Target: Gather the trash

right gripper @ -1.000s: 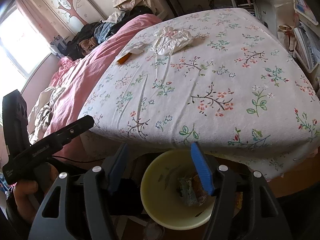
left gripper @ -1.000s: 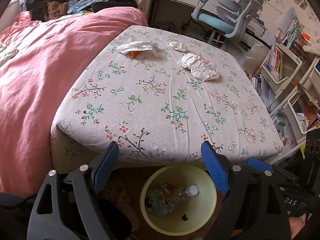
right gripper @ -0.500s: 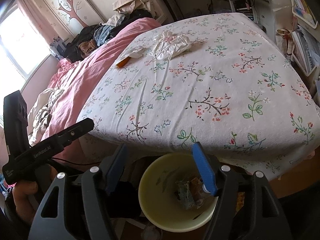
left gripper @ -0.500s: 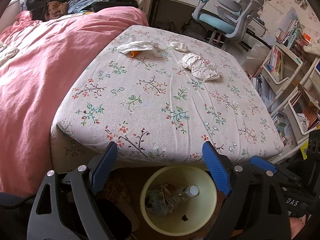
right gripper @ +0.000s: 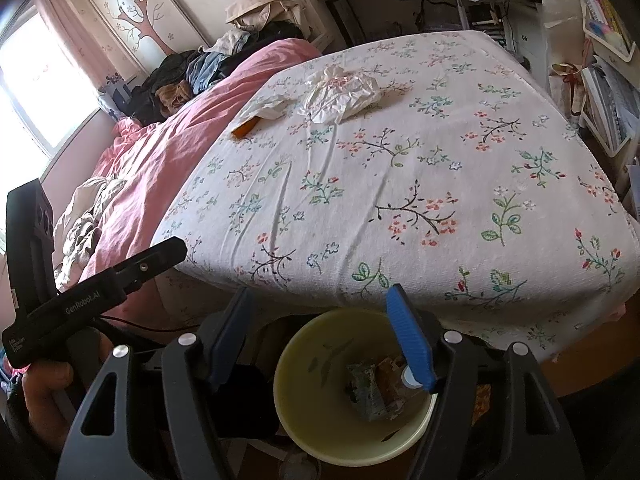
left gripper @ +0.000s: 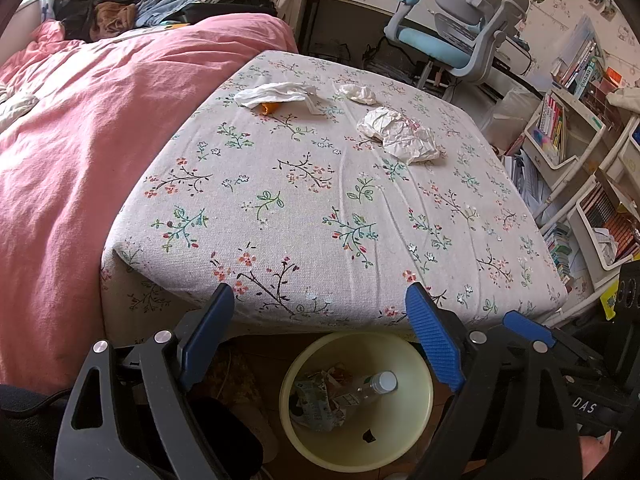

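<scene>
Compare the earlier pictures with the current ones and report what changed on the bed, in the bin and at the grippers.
Almost nothing changed. The right gripper tilted slightly, so the bed sits a little lower in its view. Nothing was taken hold of or let go. The left gripper stays open and empty above the yellow bin, the bottle still lies in the bin, and the crumpled paper, tissue and small wad lie where they were.

orange thing [left gripper: 269, 107]: you see only a small end; the white wrapper [left gripper: 276, 93] covers the rest.
bin [left gripper: 416, 432]: your blue finger [left gripper: 434, 344] hides part of its rim.
bottle [right gripper: 409, 378]: in the right view you see only its cap; a finger hides the rest.
trash in bin [left gripper: 320, 400]: too crumpled to tell what it is.
your hand [right gripper: 44, 390]: cut off at the picture's edge.
</scene>
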Motion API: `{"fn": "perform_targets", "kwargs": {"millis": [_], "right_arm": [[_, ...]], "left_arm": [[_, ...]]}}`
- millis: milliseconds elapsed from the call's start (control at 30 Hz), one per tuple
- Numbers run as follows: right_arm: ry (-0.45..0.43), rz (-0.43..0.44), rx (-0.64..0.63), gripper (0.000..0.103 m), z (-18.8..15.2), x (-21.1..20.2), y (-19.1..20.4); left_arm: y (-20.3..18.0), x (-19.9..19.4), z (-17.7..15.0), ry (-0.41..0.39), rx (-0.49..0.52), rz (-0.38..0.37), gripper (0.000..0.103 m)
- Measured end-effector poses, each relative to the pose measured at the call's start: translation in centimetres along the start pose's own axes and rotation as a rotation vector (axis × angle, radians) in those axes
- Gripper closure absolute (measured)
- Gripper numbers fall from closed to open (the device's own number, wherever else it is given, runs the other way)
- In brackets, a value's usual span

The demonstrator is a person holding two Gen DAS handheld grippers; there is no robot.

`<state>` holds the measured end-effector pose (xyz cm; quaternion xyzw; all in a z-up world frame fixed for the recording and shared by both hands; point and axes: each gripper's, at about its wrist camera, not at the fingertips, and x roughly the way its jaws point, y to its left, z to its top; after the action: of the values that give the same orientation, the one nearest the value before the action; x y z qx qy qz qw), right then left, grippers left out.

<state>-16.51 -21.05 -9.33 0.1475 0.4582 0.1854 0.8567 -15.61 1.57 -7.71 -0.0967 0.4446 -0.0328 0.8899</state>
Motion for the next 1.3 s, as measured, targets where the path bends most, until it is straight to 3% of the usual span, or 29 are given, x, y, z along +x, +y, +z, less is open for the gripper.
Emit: {"fn": "perform_targets", "kwargs": {"millis": [1300], "right_arm": [[-0.011, -0.007, 0.006, 0.035, 0.25, -0.13, -0.26]], "left_arm": [[-0.33, 0.12, -0.08, 0.007, 0.003, -0.004, 0.018]]}}
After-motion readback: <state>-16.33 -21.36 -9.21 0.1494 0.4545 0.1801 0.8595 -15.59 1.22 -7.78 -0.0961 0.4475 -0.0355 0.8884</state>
